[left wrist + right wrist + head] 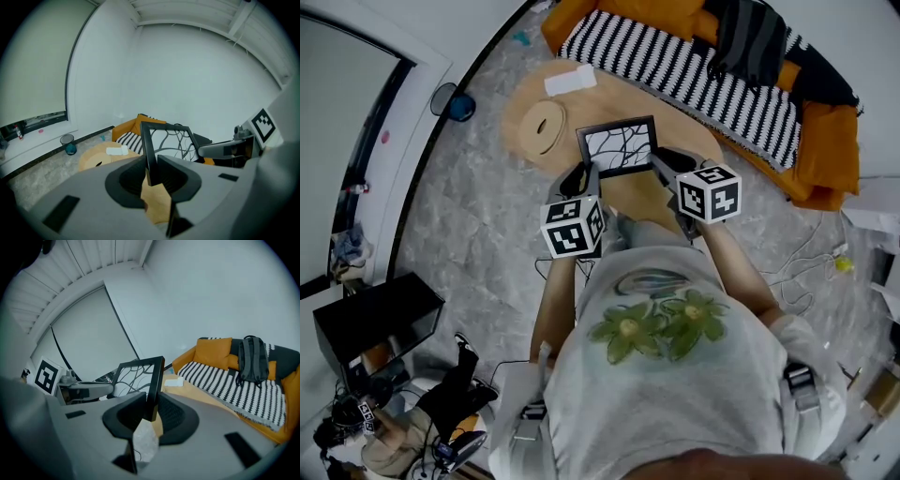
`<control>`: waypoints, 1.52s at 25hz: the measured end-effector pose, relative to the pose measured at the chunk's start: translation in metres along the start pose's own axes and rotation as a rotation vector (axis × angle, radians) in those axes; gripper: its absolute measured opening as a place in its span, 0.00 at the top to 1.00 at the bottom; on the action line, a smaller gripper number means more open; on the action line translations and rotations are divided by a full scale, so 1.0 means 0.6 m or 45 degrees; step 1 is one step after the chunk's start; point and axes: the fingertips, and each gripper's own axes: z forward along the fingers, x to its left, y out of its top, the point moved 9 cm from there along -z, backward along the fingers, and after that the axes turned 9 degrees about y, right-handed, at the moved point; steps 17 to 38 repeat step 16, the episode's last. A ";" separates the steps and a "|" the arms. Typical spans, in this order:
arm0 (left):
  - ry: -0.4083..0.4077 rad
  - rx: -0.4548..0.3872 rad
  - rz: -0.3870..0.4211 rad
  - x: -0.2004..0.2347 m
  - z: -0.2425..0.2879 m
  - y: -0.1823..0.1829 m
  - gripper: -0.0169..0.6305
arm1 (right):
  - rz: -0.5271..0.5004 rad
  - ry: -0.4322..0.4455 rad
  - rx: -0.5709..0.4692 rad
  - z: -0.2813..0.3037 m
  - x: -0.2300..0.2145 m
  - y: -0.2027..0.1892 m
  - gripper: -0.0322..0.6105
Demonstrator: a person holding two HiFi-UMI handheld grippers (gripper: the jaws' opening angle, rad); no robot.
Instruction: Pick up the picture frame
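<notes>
Both grippers are holding the picture frame (617,145) up by its side edges, above the near rim of the round wooden table (531,101).

The left gripper (584,174) is clamping the frame's left edge, its jaws narrowed onto the thin black moulding. The frame is spanning the gap between the two hands. The right gripper (667,165) is pinching the right edge in the same way. The lift looks to be in hand. Next, both hands need to be rising together, so the frame is not twisting out of either grip.
</notes>
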 end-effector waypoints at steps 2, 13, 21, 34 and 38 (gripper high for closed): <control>-0.001 -0.006 0.001 -0.001 -0.003 0.001 0.83 | -0.002 0.000 -0.005 -0.002 0.001 0.000 0.82; -0.002 -0.020 0.003 -0.005 -0.019 -0.003 0.83 | -0.023 0.006 -0.012 -0.013 0.010 -0.003 0.82; -0.002 -0.017 0.006 -0.006 -0.025 -0.008 0.83 | -0.026 0.006 -0.010 -0.016 0.014 -0.008 0.82; -0.002 -0.017 0.006 -0.006 -0.025 -0.008 0.83 | -0.026 0.006 -0.010 -0.016 0.014 -0.008 0.82; -0.002 -0.017 0.006 -0.006 -0.025 -0.008 0.83 | -0.026 0.006 -0.010 -0.016 0.014 -0.008 0.82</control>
